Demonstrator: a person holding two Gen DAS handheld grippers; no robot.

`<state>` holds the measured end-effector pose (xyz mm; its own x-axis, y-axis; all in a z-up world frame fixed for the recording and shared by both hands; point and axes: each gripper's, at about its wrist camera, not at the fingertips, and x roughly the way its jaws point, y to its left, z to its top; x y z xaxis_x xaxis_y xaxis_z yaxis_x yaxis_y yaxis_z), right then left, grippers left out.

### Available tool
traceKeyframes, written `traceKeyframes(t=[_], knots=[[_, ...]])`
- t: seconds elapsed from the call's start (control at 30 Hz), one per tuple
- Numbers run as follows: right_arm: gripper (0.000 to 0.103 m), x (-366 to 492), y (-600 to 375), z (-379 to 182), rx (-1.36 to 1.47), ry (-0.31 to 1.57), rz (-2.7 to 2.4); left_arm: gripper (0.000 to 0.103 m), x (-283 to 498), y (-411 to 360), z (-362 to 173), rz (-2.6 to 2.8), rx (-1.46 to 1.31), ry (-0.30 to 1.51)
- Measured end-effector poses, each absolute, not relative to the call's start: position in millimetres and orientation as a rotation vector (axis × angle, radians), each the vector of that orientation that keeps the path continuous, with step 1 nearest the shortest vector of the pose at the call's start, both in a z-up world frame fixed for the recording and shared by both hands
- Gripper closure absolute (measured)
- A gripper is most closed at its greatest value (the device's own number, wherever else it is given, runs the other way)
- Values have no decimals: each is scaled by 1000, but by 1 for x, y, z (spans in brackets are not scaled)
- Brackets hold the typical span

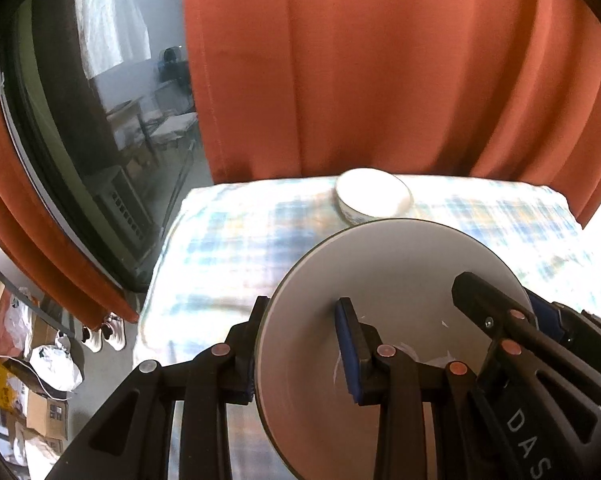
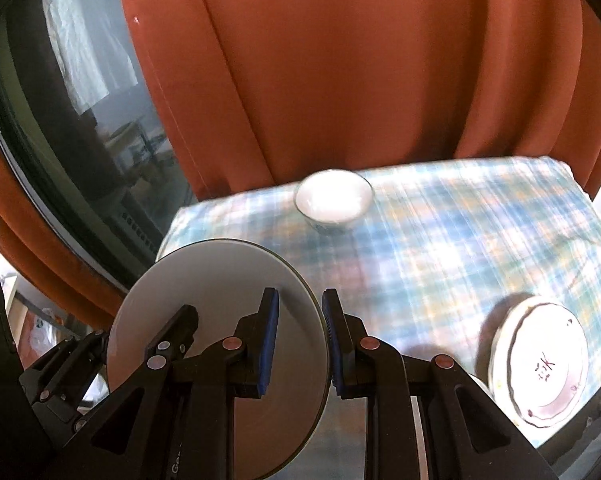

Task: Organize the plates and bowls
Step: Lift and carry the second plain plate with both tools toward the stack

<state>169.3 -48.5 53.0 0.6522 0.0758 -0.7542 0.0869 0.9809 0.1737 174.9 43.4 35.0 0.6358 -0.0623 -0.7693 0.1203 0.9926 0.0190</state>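
A plain grey plate point(image 1: 380, 280) is held upright on edge above the near side of the checked tablecloth point(image 1: 236, 248). My left gripper point(image 1: 304, 316) is shut on its left rim, one finger on each face. My right gripper point(image 2: 300, 312) is shut on its other rim point(image 2: 220, 280); its fingers also show in the left wrist view point(image 1: 484, 304). A small white bowl point(image 1: 374, 198) stands at the far edge of the table by the curtain, also in the right wrist view point(image 2: 332, 200). A white patterned plate point(image 2: 548, 364) lies at the near right.
An orange curtain point(image 1: 380, 72) hangs right behind the table. A dark window point(image 1: 100, 140) is at the left. Boxes and bags point(image 1: 40, 380) lie on the floor at the lower left, beside the table's left edge.
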Motion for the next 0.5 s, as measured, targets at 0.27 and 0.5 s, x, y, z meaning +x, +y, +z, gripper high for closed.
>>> traceKeyframes(t=[0.27,0.5], knots=[[77,139,-101,45,183,889,23,72,147,-4,28,-66,47,894],[77,120,-139,36,174,885,56,72,125,-38,18,-45,25,907]])
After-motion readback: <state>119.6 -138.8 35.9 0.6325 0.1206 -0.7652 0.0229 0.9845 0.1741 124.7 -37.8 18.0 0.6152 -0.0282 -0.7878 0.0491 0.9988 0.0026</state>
